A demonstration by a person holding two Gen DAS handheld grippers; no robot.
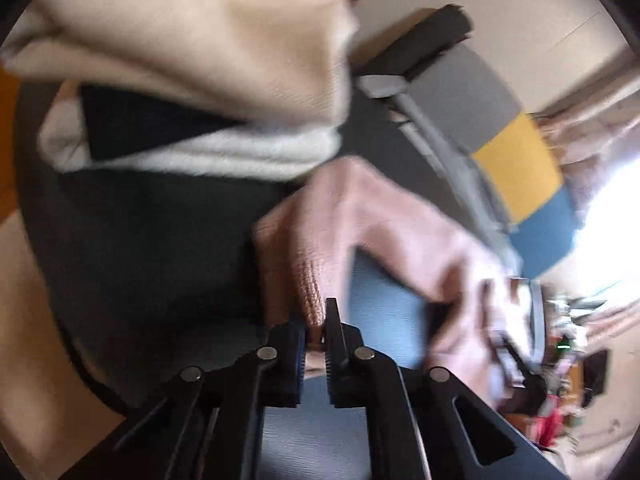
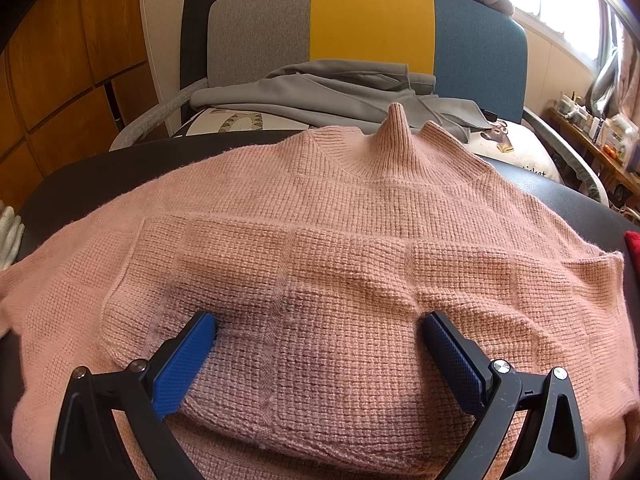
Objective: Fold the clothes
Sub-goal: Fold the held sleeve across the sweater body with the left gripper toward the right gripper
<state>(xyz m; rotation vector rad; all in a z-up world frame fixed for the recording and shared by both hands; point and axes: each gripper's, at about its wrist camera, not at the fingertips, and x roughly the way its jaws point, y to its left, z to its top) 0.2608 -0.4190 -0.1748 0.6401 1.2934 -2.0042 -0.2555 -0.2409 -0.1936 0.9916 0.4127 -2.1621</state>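
Observation:
A pink knitted sweater lies spread on a dark table, collar at the far side, with a fold of it lying on the body near me. My right gripper is open, its blue pads resting on that folded part. In the blurred left wrist view my left gripper is shut on a pink knitted edge of the sweater and holds it lifted above the dark table.
A grey garment lies on a chair with a grey, yellow and blue back behind the table. Cream and white folded clothes lie at the table's far side in the left wrist view. A red cloth shows at the right edge.

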